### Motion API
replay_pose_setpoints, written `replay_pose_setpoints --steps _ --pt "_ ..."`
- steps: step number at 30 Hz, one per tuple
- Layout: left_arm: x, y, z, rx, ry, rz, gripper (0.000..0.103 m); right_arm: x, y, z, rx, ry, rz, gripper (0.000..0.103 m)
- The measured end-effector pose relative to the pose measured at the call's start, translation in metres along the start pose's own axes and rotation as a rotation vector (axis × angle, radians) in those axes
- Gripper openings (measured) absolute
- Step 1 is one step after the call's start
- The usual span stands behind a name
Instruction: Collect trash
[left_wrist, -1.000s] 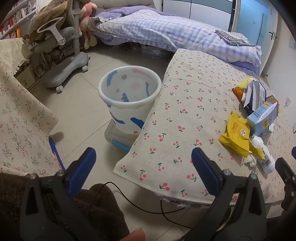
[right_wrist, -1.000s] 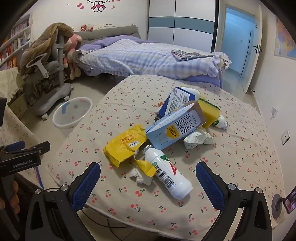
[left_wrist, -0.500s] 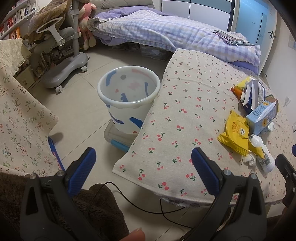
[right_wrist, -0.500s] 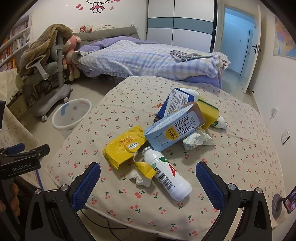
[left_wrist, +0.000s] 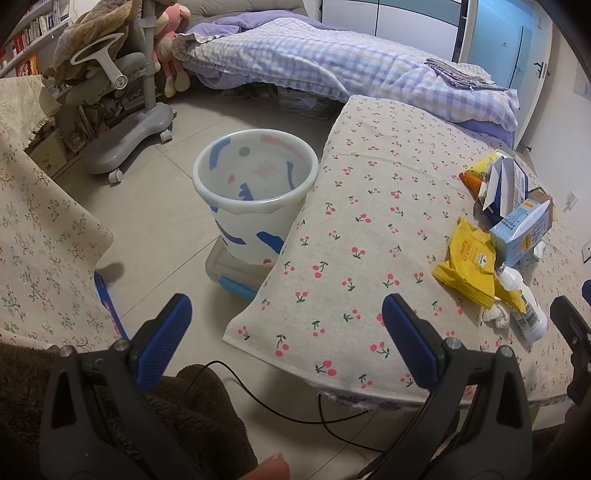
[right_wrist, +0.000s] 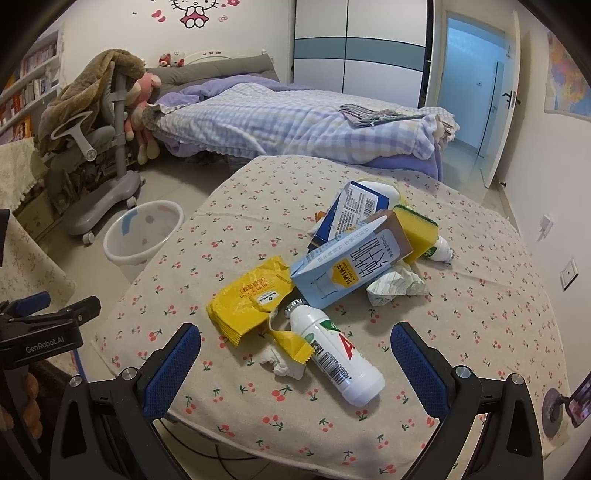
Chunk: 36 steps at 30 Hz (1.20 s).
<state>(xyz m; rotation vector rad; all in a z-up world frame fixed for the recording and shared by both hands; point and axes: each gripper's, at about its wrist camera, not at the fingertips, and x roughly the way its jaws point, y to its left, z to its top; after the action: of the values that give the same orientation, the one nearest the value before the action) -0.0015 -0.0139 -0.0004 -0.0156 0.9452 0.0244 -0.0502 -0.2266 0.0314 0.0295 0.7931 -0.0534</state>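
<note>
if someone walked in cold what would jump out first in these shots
The heap of trash in the middle of the cherry-print tablecloth grabs the eye first: a crinkled yellow snack wrapper, a light blue milk carton lying on its side and a white plastic bottle nearest the open right gripper. Next comes the white plastic bin with blue and pink splashes, standing on the floor against the table's left edge.
</note>
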Motion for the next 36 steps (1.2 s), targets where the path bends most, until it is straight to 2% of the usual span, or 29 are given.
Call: replay_pose_setpoints --steps 36 --pt "-0.0008 0.0021 -0.0005 0.002 -0.001 -0.004 0.102 0.0031 0.002 -0.0023 0.001 0.011 0.009 0.103"
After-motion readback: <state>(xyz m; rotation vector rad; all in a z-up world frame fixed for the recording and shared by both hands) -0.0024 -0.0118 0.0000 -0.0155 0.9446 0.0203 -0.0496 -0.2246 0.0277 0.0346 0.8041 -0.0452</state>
